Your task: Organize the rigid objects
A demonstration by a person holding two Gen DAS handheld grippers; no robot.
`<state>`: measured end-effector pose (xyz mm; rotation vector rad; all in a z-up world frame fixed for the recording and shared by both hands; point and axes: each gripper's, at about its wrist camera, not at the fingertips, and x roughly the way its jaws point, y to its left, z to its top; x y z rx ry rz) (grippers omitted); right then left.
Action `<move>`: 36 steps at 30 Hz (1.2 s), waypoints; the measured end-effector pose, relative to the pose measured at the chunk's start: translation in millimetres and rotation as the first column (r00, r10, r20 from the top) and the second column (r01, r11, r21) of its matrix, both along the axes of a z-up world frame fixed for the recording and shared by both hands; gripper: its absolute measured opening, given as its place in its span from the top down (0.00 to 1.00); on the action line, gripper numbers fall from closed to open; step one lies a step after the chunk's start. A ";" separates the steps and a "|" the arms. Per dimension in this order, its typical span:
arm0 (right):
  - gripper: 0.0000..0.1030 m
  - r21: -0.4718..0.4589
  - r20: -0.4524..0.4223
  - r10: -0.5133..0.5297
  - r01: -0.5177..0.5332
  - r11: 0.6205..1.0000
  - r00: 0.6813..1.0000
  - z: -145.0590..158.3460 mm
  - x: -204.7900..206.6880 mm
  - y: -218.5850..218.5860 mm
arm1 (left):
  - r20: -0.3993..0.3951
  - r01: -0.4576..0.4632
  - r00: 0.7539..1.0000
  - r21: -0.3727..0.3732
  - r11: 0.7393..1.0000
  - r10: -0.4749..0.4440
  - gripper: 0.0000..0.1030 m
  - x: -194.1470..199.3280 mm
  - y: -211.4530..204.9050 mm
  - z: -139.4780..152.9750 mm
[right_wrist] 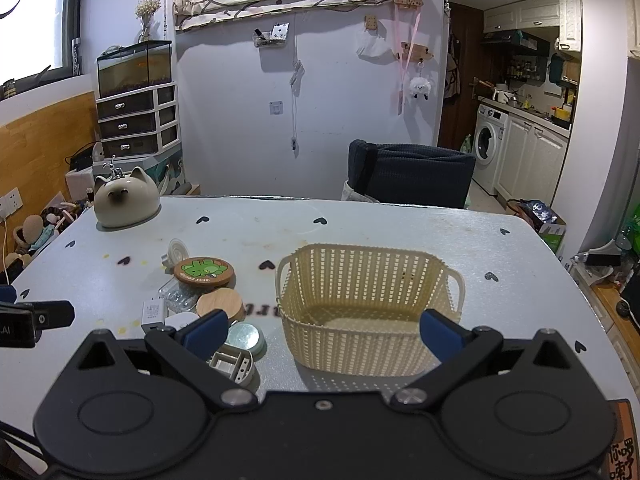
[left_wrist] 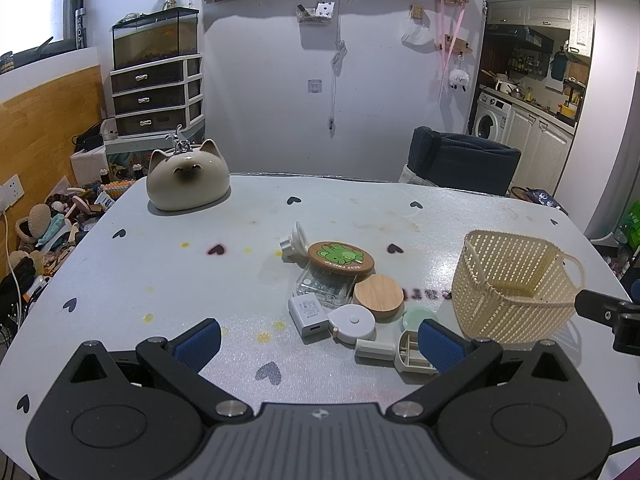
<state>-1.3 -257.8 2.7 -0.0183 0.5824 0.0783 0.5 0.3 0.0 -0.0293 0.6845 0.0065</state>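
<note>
A cream woven basket point(left_wrist: 516, 284) point(right_wrist: 368, 304) stands empty on the table. Left of it lies a pile: a round cork coaster with a green print point(left_wrist: 341, 257) point(right_wrist: 203, 271), a clear plastic box point(left_wrist: 324, 284), a wooden lid point(left_wrist: 378, 293) point(right_wrist: 220, 304), a white charger point(left_wrist: 307, 316), a white tape measure point(left_wrist: 352, 323), a pale green disc point(left_wrist: 418, 316) point(right_wrist: 245, 338), a small funnel point(left_wrist: 294, 240) and a beige plastic piece point(left_wrist: 408, 354) point(right_wrist: 234, 364). My left gripper point(left_wrist: 320, 344) is open and empty, just short of the pile. My right gripper point(right_wrist: 320, 336) is open and empty in front of the basket.
A ceramic cat-shaped pot point(left_wrist: 188, 182) point(right_wrist: 126, 200) sits at the table's far left. A dark chair point(left_wrist: 460, 162) stands behind the far edge. Clutter lies on the floor to the left point(left_wrist: 48, 232). The table point(left_wrist: 160, 264) has heart prints.
</note>
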 end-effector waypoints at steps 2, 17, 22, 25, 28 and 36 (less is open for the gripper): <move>0.00 0.000 0.000 -0.001 0.001 1.000 1.000 0.0 0.2 0.1 | 0.000 0.000 1.000 0.000 1.000 0.000 0.00 0.0 0.0 0.0; 0.00 -0.002 -0.002 0.001 -0.001 1.000 1.000 0.8 2.3 1.1 | -0.002 0.000 1.000 0.000 1.000 0.000 0.00 0.2 0.0 0.0; 0.00 -0.003 -0.004 0.002 -0.002 1.000 1.000 0.0 -0.1 -1.3 | -0.002 0.000 1.000 0.000 1.000 0.000 0.00 0.2 0.0 0.1; 0.00 -0.004 -0.004 0.002 -0.002 1.000 1.000 -10.8 7.8 7.9 | -0.002 0.000 1.000 -0.001 1.000 0.000 0.00 0.2 0.0 0.0; 0.00 -0.004 -0.003 0.003 -0.003 1.000 1.000 -9.0 7.3 7.2 | -0.003 0.000 1.000 -0.001 1.000 0.000 0.00 0.3 0.0 0.0; 0.00 -0.003 -0.003 0.003 -0.003 1.000 1.000 -10.0 7.7 7.9 | -0.002 0.003 1.000 0.000 1.000 -0.003 0.00 0.4 0.0 0.0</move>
